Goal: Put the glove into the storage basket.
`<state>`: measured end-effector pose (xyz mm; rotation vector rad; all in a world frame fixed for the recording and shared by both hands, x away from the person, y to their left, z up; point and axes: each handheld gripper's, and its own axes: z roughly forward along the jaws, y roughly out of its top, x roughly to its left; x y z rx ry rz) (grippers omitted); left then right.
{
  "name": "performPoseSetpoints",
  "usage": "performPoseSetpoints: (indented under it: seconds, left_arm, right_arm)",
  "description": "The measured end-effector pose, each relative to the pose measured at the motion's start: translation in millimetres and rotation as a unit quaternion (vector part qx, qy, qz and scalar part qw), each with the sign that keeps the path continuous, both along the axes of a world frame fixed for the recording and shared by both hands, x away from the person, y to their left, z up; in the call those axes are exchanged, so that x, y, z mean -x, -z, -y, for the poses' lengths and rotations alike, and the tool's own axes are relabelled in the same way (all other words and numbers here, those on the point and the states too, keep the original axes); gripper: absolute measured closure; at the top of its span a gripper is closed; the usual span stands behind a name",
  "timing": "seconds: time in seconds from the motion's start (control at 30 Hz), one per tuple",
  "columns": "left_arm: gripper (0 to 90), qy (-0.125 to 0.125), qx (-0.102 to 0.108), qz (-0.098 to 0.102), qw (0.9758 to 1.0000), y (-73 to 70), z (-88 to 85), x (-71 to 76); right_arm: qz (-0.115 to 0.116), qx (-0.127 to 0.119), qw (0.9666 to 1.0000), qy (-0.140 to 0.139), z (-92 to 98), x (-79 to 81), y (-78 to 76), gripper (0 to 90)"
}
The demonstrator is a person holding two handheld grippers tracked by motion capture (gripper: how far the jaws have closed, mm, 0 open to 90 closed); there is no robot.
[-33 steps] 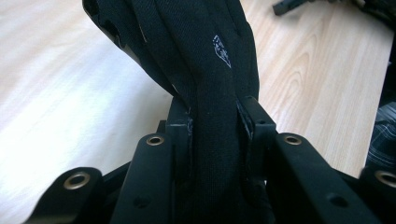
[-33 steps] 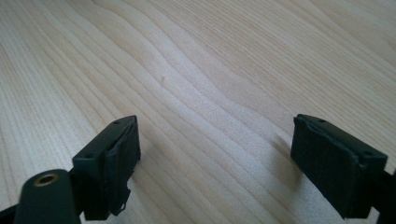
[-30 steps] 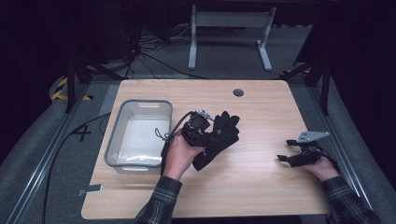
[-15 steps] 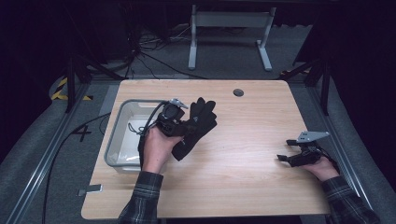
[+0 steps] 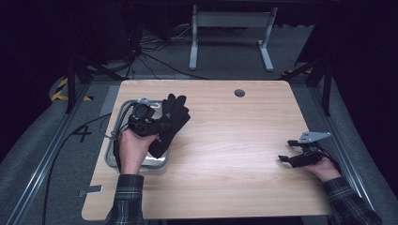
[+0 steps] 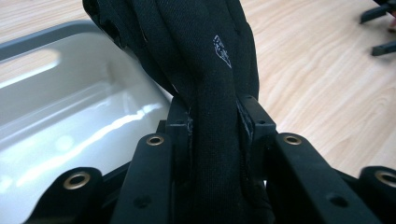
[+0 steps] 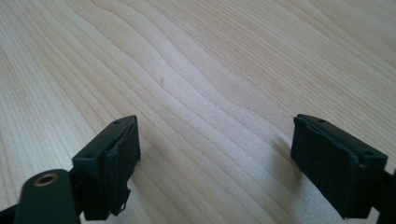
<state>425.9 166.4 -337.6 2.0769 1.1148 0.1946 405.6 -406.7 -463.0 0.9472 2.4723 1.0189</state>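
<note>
From above, the left gripper (image 5: 157, 123) is clamped on a black glove (image 5: 170, 123), which hangs over the right rim of the clear plastic bin (image 5: 114, 154) at the left side of the wooden table (image 5: 234, 154). The glove's fingers fan out toward the far side, and the person's left hand (image 5: 133, 149) covers much of the bin's near half. Over at the right edge, the right gripper (image 5: 287, 151) rests low by the tabletop with its jaws spread, nothing between them, well apart from the glove. A small round hole (image 5: 240, 93) sits near the table's far edge, and a metal stand (image 5: 230, 28) is on the floor beyond.

In the left gripper view, the glove (image 6: 210, 93) is pinched tight between the two pads and rises up the middle, hiding most of what lies ahead; the bin's pale wall (image 6: 70, 116) shows at the left, bare wood at the right.

In the right gripper view, the two pads (image 7: 122, 156) stand wide over bare wood grain.

Compared with a second ago, the left gripper and glove have travelled leftward from mid-table to the bin's edge; the right gripper has kept its place.
</note>
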Motion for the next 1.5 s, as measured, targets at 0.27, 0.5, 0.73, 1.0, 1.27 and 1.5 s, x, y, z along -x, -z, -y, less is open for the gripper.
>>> performPoseSetpoints:
  seconds: [0.27, 0.5, 0.73, 1.0, 1.27, 1.5]
  left_arm:
    - [70.4, -0.035, -0.009, -0.008, 0.9993, 16.6, -22.5, -3.4]
    - [70.3, -0.064, -0.017, -0.028, 0.9974, 37.1, -40.2, -10.3]
    - [69.4, -0.07, -0.018, -0.056, 0.9958, 58.7, -46.3, -18.6]
    - [62.7, -0.082, -0.026, -0.079, 0.9932, 70.8, -49.7, -23.9]
    - [38.6, -0.126, -0.037, -0.051, 0.99, 69.2, -56.8, -21.8]
    - [28.4, -0.117, -0.028, -0.026, 0.9923, 56.0, -46.3, -14.8]
  right_arm:
    - [0.0, -0.001, 1.0, 0.001, -0.1, 0.0, 0.0, 16.4]
    - [0.0, -0.001, 1.0, 0.001, -0.1, -0.1, 0.0, 16.4]
    - [0.0, -0.001, 1.0, 0.0, -0.1, -0.1, 0.1, 16.4]
    - [0.0, -0.001, 1.0, 0.001, -0.1, -0.1, 0.1, 16.4]
    - [0.0, -0.001, 1.0, 0.001, -0.1, -0.1, 0.1, 16.4]
    - [0.0, -0.001, 1.0, 0.0, -0.1, -0.2, 0.1, 16.3]
